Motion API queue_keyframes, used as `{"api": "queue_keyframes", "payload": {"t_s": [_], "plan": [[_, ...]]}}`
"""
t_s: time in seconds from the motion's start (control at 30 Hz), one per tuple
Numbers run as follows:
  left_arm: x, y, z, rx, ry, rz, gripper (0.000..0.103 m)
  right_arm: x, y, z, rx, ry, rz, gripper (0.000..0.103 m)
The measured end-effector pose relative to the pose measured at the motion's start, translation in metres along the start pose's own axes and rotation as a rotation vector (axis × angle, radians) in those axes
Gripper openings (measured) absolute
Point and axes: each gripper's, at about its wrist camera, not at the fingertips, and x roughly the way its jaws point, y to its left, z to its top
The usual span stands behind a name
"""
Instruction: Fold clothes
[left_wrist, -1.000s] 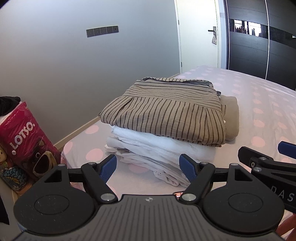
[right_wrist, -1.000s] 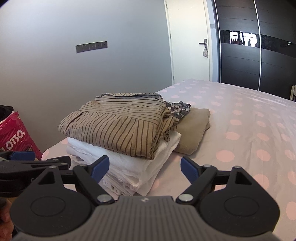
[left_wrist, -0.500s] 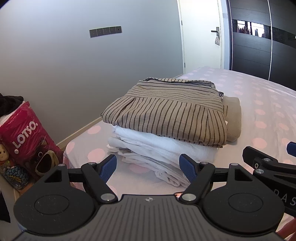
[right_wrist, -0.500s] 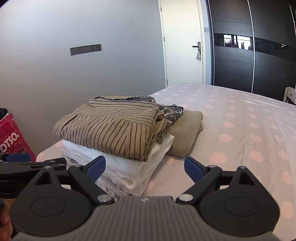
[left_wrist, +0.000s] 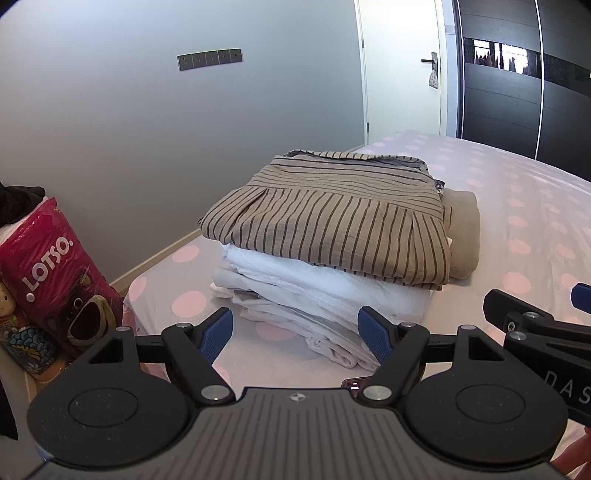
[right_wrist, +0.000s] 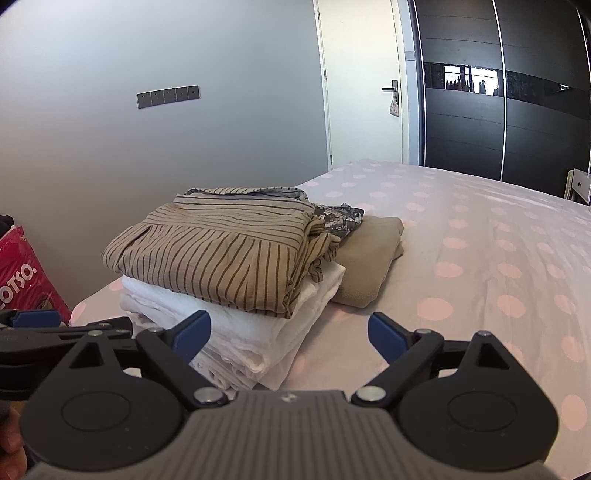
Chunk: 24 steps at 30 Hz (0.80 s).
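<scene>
A folded tan shirt with dark stripes (left_wrist: 332, 218) (right_wrist: 221, 251) lies on top of a stack of folded white clothes (left_wrist: 314, 291) (right_wrist: 251, 332) near the corner of the bed. A folded beige garment (left_wrist: 461, 236) (right_wrist: 369, 258) lies to the right of the stack, with a grey patterned piece (right_wrist: 340, 218) behind it. My left gripper (left_wrist: 297, 328) is open and empty, just short of the stack. My right gripper (right_wrist: 290, 330) is open and empty, also short of the stack, at its right corner. The right gripper shows at the right edge of the left wrist view (left_wrist: 535, 321).
The bed (right_wrist: 480, 240) has a pale sheet with pink dots and stretches away to the right. A red LOTSO bag (left_wrist: 55, 273) stands on the floor left of the bed. A grey wall, a white door (right_wrist: 362, 92) and dark wardrobe doors (right_wrist: 498, 92) lie behind.
Both grippers have drawn back and tilted up a little, so the stack sits slightly lower and farther in both views. Both stay open and empty.
</scene>
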Motion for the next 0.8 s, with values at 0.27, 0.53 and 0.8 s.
{"api": "queue_keyframes", "payload": {"t_s": [0.27, 0.53, 0.8], "plan": [[-0.001, -0.0007, 0.0, 0.007, -0.006, 0.005, 0.074, 0.0002, -0.0004, -0.0005, 0.009, 0.003, 0.001, 0.093], [-0.0012, -0.0001, -0.0005, 0.008, -0.007, 0.002, 0.074, -0.0002, -0.001, -0.0016, 0.01, 0.006, 0.0, 0.093], [0.0003, -0.0004, -0.0019, 0.007, -0.002, -0.001, 0.074, 0.0003, -0.0011, -0.0029, 0.011, 0.009, 0.0, 0.093]]}}
